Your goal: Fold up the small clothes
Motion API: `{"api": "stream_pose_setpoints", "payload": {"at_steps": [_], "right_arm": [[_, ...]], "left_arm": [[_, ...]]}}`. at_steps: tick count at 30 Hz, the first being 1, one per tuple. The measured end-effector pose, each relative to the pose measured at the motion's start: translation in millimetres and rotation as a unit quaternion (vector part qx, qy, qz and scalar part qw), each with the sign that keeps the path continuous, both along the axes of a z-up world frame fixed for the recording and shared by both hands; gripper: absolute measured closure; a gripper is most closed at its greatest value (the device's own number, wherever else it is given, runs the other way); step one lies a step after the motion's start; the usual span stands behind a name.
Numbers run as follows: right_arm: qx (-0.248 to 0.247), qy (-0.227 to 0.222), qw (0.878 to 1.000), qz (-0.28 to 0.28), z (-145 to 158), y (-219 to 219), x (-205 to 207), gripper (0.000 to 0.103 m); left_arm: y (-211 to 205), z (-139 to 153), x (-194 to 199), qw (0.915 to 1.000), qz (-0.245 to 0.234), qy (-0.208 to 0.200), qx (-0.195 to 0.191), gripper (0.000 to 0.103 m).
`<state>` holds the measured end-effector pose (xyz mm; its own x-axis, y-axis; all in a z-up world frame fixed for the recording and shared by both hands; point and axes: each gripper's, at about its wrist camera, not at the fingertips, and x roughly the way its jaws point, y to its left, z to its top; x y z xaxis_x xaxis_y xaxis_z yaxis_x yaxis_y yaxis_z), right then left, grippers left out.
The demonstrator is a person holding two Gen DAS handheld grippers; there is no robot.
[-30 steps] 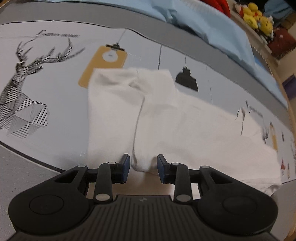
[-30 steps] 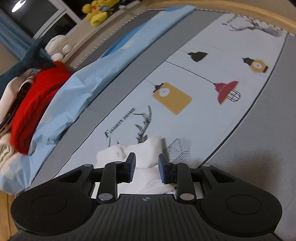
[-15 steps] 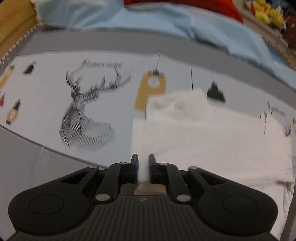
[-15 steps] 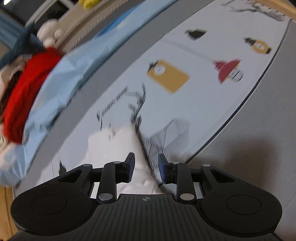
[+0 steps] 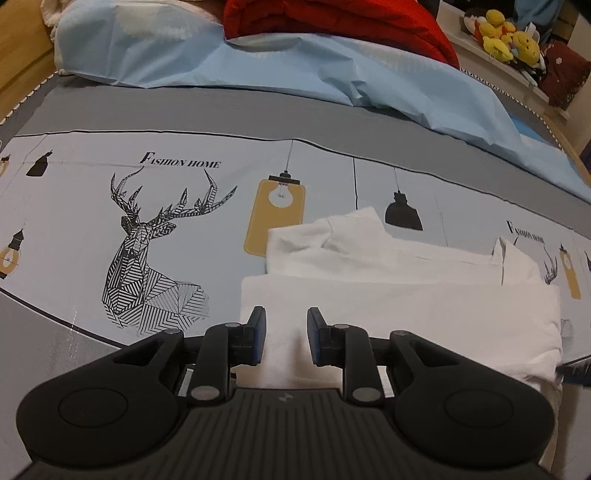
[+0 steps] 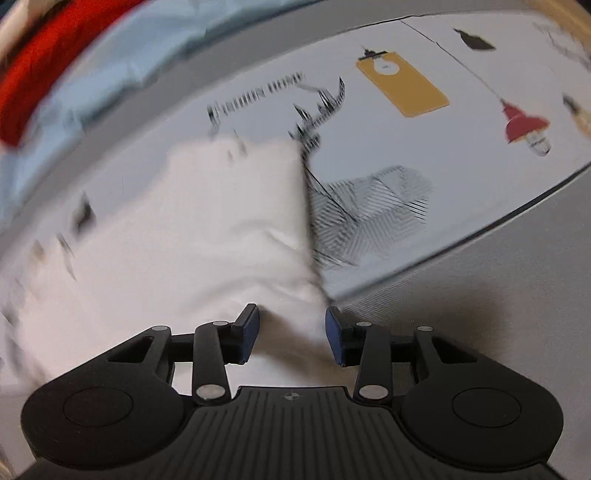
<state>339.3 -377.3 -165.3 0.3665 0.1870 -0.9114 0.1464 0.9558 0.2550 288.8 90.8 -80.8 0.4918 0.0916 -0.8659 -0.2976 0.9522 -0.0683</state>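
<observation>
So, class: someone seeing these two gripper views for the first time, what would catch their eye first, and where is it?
First, the white folded cotton garment lying on the pale printed bedsheet, right ahead of the left gripper, whose jaws are opening over its near edge. Next, the black geometric stag print to the garment's left. At the far edge, a red bundle sits on light blue bedding.

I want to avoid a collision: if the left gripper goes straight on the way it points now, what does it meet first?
Probably the white garment lying folded on the printed bedsheet: cloth fills the gap between the opening left gripper jaws. Depth is unclear.
</observation>
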Motion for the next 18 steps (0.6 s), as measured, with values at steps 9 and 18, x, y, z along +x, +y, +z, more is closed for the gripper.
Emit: {"api": "stream_pose_setpoints", "payload": {"at_steps": [9, 18], "right_arm": [[0.012, -0.045, 0.999, -0.006, 15, -22, -15, 0.066], [-0.013, -0.013, 0.999, 0.049, -11, -6, -11, 0.098]], "left_arm": [[14, 4, -1, 0.9999, 0.009, -0.004, -0.003, 0.077], [12, -3, -3, 0.9999, 0.000, 0.005, -0.013, 0.077]]}}
